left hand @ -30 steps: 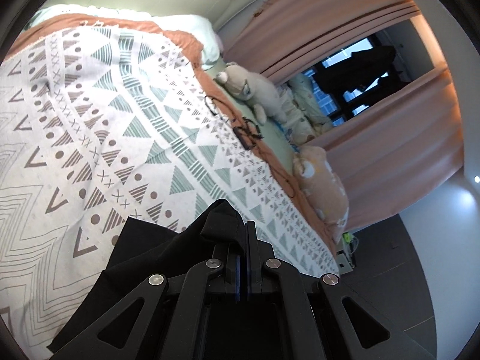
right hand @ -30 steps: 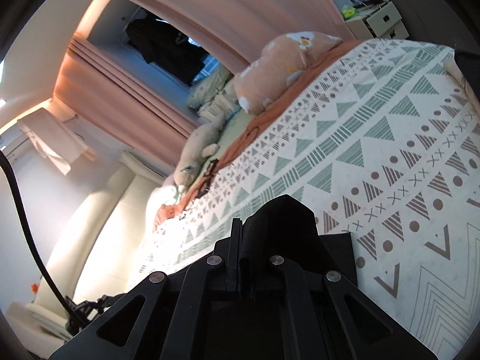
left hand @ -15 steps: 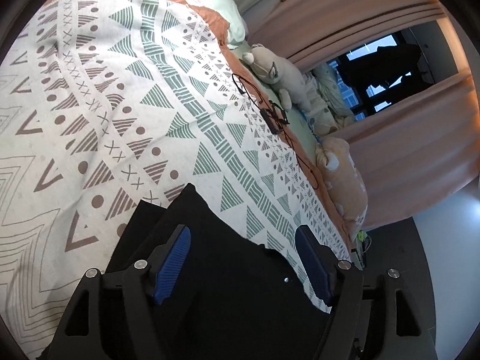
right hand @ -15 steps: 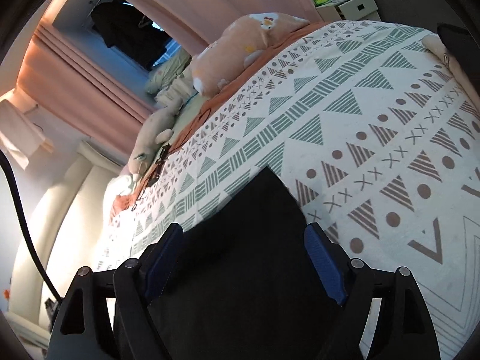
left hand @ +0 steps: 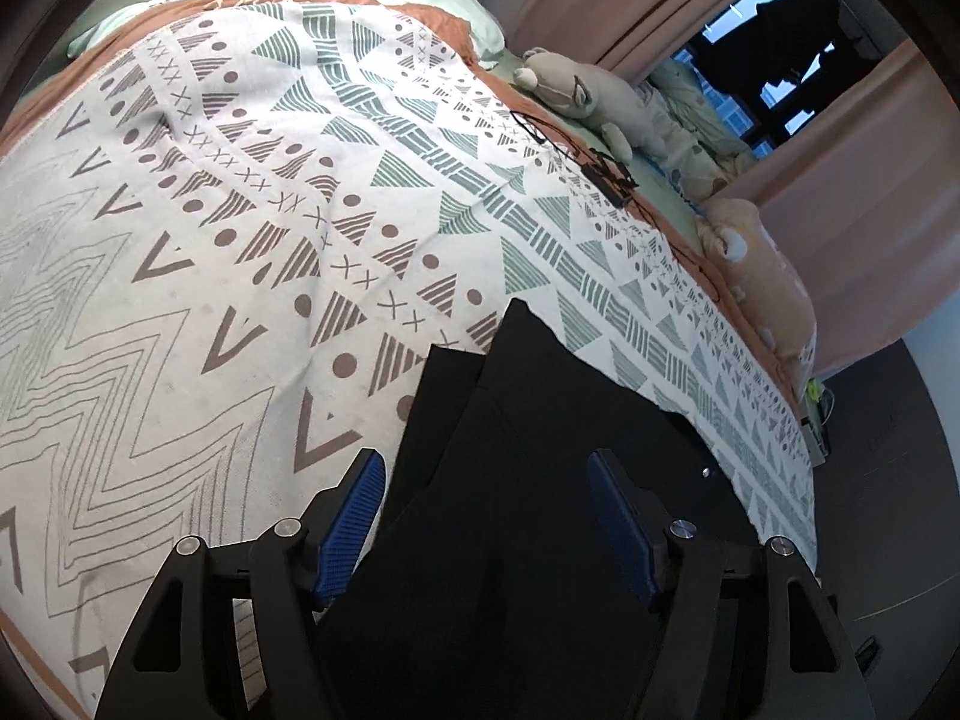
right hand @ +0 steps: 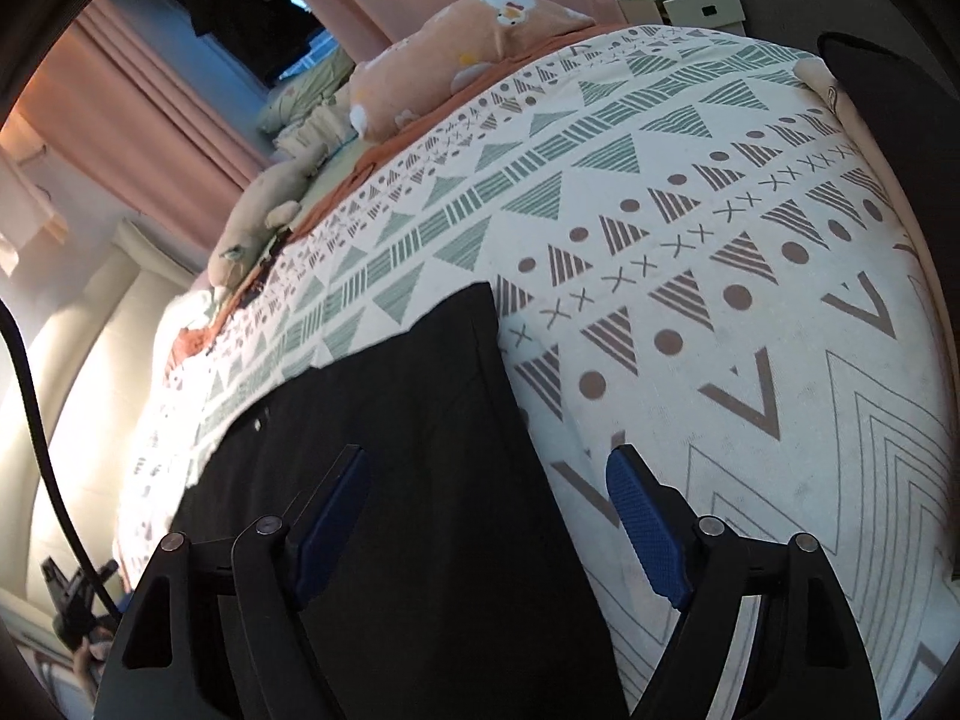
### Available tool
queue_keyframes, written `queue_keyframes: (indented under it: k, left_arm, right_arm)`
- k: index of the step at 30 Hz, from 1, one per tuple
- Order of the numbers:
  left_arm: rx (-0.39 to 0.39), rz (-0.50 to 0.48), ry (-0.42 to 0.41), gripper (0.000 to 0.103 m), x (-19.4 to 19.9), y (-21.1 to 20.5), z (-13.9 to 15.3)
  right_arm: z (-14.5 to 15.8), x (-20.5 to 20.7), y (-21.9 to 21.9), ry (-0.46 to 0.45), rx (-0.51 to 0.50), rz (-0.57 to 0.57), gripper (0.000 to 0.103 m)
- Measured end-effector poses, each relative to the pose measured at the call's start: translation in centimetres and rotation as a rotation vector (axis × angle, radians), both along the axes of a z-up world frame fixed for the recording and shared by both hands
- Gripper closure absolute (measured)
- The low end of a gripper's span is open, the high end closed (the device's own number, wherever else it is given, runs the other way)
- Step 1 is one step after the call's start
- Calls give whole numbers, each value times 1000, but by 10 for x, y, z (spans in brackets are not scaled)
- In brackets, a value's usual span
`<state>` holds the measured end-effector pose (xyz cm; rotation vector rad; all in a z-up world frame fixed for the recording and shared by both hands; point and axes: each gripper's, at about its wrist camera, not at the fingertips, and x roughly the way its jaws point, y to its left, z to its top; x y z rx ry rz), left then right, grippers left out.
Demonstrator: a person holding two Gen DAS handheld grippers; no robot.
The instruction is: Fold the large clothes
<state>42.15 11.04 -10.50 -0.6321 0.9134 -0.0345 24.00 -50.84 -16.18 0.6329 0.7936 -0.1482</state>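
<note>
The black garment [left hand: 528,480] lies spread on the bed, on top of a white blanket [left hand: 210,252] printed with green and brown triangles, dots and crosses. It looks folded over itself: in the left wrist view a second layer shows along its left side, offset beneath the upper one, and its far end comes to a pointed corner. In the right wrist view the garment [right hand: 408,450] has a straight right edge and a squared far corner, its cloth flat and smooth.
</note>
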Motion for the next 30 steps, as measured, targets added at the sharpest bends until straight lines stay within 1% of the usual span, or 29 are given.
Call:
queue_keyframes:
  k: [4, 6, 8, 9, 10, 12, 14, 16, 18, 19, 20, 21, 22, 24, 26, 28, 30]
  left_arm:
    - [38, -47, 29, 42, 14, -8, -14]
    - [57, -70, 44, 43, 22, -14, -20]
    - [81, -92, 59, 49, 33, -19, -28]
    - [94, -98, 72, 55, 39, -21, -32]
    - [102, -103, 85, 59, 44, -22, -36]
    - [112, -112, 98, 62, 57, -24, -43]
    - [133, -126, 107, 62, 68, -27, -47]
    - [148, -149, 109, 62, 80, -32, -49]
    - [156, -172, 109, 62, 93, -37, -51]
    - [165, -177, 110, 66, 98, -40, -52]
    - [176, -184, 110, 72, 104, -42, -53]
    - [186, -191, 114, 88, 108, -44, -54]
    - [203, -196, 121, 98, 113, -47, -56]
    - [246, -212, 97, 100, 117, -54, -54]
    - [279, -220, 60, 101, 120, -57, -47]
    - [265, -207, 46, 101, 124, -54, -42]
    - [244, -190, 53, 101, 132, -49, -41]
  right_arm:
    - [-3, 11, 4, 27, -32, 26, 31]
    - [-6, 21, 7, 47, -51, 41, 34]
    - [-10, 33, 8, 79, -76, 53, 38]
    - [-12, 38, 9, 90, -82, 59, 43]
    - [-15, 44, 9, 99, -85, 66, 45]
    - [-21, 59, 8, 121, -96, 81, 46]
    - [-26, 74, 5, 154, -113, 82, 46]
    - [-29, 87, 4, 163, -123, 90, 49]
    - [-28, 100, 4, 168, -141, 103, 60]
    - [-28, 105, 4, 166, -148, 113, 65]
    - [-28, 111, 5, 165, -154, 122, 81]
    - [-29, 116, 4, 170, -165, 123, 93]
    - [-28, 119, 4, 168, -168, 122, 94]
    - [-27, 126, 3, 159, -164, 133, 97]
    - [-22, 131, 4, 152, -197, 144, 98]
    - [-13, 136, 5, 134, -224, 144, 99]
    - [-7, 141, 4, 117, -228, 138, 99]
